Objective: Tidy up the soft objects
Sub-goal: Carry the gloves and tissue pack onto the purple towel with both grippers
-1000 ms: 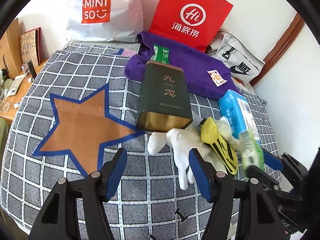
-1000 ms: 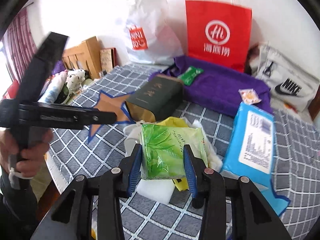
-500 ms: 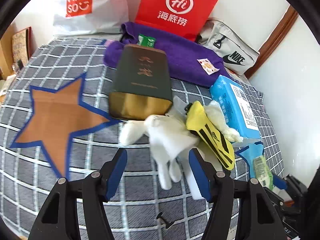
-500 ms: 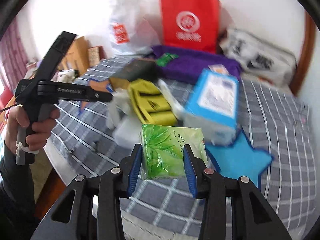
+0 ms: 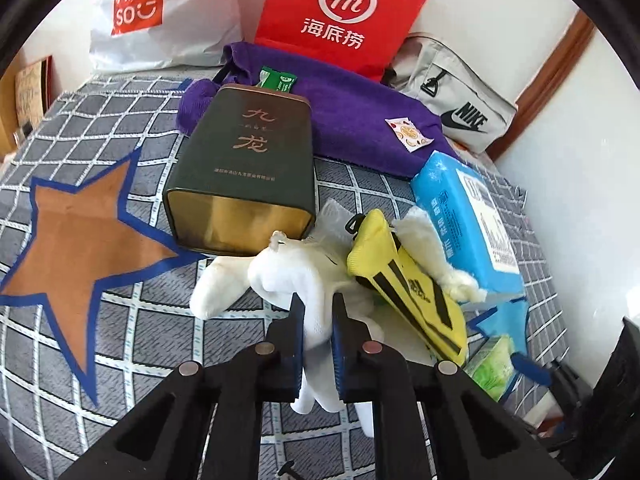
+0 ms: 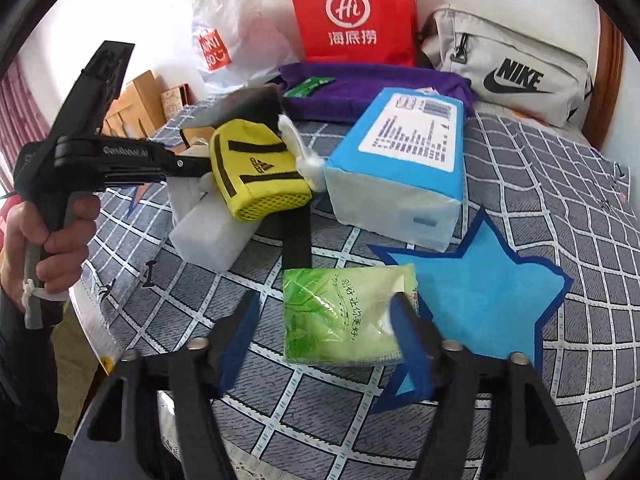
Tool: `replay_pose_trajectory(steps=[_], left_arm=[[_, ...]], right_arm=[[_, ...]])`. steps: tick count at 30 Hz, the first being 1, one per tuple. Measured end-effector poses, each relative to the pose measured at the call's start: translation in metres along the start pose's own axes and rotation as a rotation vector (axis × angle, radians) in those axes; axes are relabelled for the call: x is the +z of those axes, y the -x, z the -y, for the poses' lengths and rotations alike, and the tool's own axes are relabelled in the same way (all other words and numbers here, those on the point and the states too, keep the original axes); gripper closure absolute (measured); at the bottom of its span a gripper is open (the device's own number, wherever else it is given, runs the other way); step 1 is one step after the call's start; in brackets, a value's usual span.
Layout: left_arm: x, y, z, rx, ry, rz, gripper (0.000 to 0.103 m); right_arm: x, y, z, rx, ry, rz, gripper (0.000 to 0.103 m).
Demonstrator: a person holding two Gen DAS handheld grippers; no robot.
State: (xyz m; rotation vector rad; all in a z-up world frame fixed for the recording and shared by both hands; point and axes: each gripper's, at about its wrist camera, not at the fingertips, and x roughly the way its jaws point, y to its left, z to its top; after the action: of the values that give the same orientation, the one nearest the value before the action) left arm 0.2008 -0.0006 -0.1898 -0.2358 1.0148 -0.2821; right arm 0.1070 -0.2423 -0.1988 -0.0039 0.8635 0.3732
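Note:
My left gripper (image 5: 318, 304) is shut on a white glove (image 5: 280, 276) that lies in a heap with a yellow pouch (image 5: 404, 284) in front of a dark green tin (image 5: 248, 168). In the right wrist view a green tissue pack (image 6: 340, 316) lies on the checked bedspread beside a blue star patch (image 6: 488, 300). My right gripper (image 6: 326, 300) straddles the pack, its jaws opening; the left pad stands clear of it. A big blue tissue pack (image 6: 404, 168) lies just beyond. A hand (image 6: 64, 240) holds the left gripper's handle at the left.
A purple towel (image 5: 352, 116) with small packets lies at the back, before a red paper bag (image 5: 340, 12), a white Miniso bag (image 5: 160, 12) and a grey Nike bag (image 5: 460, 100). A white foam block (image 6: 212, 232) sits under the pouch. The bed's edge runs along the lower left.
My left gripper moved onto the glove and shut on it. My right gripper carried the green pack down to the bedspread by the blue star and spread its jaws.

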Motion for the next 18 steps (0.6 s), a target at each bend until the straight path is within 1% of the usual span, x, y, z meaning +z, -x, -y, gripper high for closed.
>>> replay_pose_trajectory(steps=[2, 3, 6, 7, 9, 11, 14, 16, 18], left_arm=[[-0.001, 0.004, -0.001, -0.005, 0.007, 0.001, 0.092], [-0.002, 0.006, -0.001, -0.001, 0.008, 0.000, 0.092], [-0.004, 0.015, -0.002, 0.039, 0.000, 0.003, 0.092], [-0.005, 0.018, -0.002, 0.060, -0.003, 0.001, 0.093], [-0.007, 0.026, -0.004, 0.101, -0.011, 0.013, 0.093], [-0.008, 0.031, -0.007, 0.122, -0.013, 0.015, 0.093], [-0.008, 0.036, -0.012, 0.128, -0.002, 0.017, 0.093], [-0.010, 0.039, -0.015, 0.139, -0.002, 0.020, 0.093], [-0.011, 0.044, -0.019, 0.130, 0.010, 0.026, 0.093]], right_arm=[[-0.001, 0.004, 0.004, 0.017, -0.020, 0.008, 0.025], [-0.002, 0.008, 0.007, 0.016, -0.032, 0.014, 0.025], [-0.006, 0.014, 0.013, -0.010, -0.057, 0.033, 0.020], [-0.007, 0.015, 0.015, -0.019, -0.066, 0.036, 0.016], [-0.010, 0.017, 0.022, -0.024, -0.083, 0.040, 0.016], [-0.014, 0.014, 0.026, -0.020, -0.100, 0.032, 0.015], [-0.013, 0.003, 0.027, -0.030, -0.105, 0.001, 0.015], [-0.012, -0.006, 0.025, -0.020, -0.104, -0.014, 0.014], [-0.011, -0.012, 0.021, -0.017, -0.095, -0.018, 0.015]])
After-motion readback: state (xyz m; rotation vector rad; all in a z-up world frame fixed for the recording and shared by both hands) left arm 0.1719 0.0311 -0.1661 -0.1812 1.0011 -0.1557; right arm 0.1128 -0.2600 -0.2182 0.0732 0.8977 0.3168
